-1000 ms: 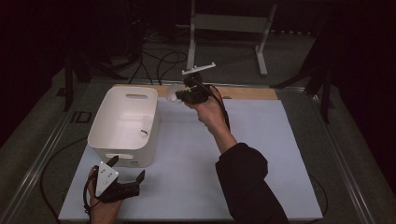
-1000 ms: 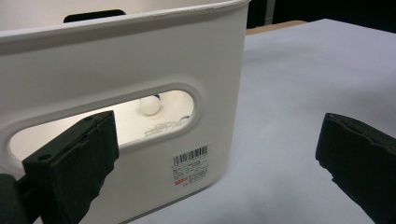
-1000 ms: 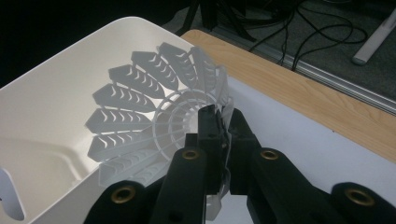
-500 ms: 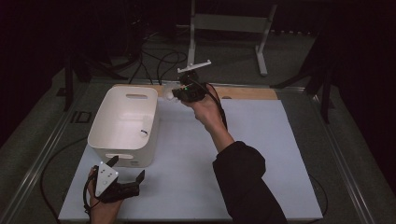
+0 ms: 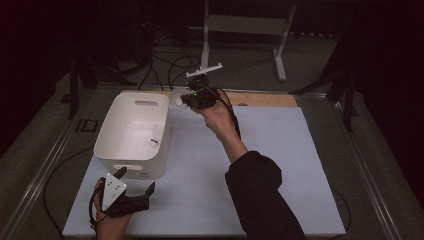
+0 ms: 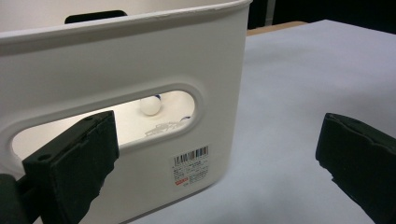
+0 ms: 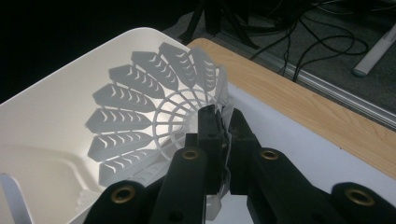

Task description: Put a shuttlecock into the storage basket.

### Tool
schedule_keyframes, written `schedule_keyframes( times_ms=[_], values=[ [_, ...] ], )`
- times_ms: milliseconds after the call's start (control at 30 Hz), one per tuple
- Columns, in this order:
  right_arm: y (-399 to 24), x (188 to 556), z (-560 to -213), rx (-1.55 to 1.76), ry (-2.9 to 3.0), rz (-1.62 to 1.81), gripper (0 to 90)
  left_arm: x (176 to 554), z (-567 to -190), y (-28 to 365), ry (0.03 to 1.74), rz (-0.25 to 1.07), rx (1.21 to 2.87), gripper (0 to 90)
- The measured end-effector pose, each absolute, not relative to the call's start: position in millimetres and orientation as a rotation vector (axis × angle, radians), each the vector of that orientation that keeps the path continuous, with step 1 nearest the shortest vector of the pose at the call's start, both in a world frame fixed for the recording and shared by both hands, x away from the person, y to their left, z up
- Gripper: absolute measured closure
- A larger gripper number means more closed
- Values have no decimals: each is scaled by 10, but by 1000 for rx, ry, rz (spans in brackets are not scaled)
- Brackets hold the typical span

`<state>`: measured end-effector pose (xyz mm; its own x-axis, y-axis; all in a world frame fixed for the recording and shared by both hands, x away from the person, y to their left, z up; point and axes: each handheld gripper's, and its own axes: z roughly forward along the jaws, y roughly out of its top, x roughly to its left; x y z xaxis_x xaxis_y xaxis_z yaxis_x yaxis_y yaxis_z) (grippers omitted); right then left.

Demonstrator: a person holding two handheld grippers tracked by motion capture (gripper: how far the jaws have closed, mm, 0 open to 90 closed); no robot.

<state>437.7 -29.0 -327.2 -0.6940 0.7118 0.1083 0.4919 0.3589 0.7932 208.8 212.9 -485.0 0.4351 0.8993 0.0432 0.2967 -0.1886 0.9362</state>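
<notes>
The right gripper (image 7: pixel 223 140), jaws clamped on a white shuttlecock (image 7: pixel 154 116), hung at the white bin's (image 5: pixel 112 132) far right corner, mid-delivery; next, carry over the opening and release; left gripper (image 5: pixel 137 192) gaped empty.

The tall white plastic bin (image 5: pixel 132 135) blocks the pale blue table's (image 5: pixel 280 165) left edge; the rest lies open.

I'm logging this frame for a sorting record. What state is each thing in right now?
Right gripper: shut on the shuttlecock, raised by the bin's far right corner.
Shuttlecock: white plastic, held by its skirt edge, off the table.
Left gripper: open, nothing between its jaws, at the bin's near end.
Bin: white, upright, open-topped, a second shuttlecock lying inside.
</notes>
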Motion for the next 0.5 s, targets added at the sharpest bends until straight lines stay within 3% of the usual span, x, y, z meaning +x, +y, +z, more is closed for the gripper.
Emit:
schedule_keyframes(
  times_ms=[500],
  values=[
    [-215, 4362, -3227, 1050, 2370, 1258, 872, 2089, -4851, 2127, 1044, 776, 1711, 0]
  ],
)
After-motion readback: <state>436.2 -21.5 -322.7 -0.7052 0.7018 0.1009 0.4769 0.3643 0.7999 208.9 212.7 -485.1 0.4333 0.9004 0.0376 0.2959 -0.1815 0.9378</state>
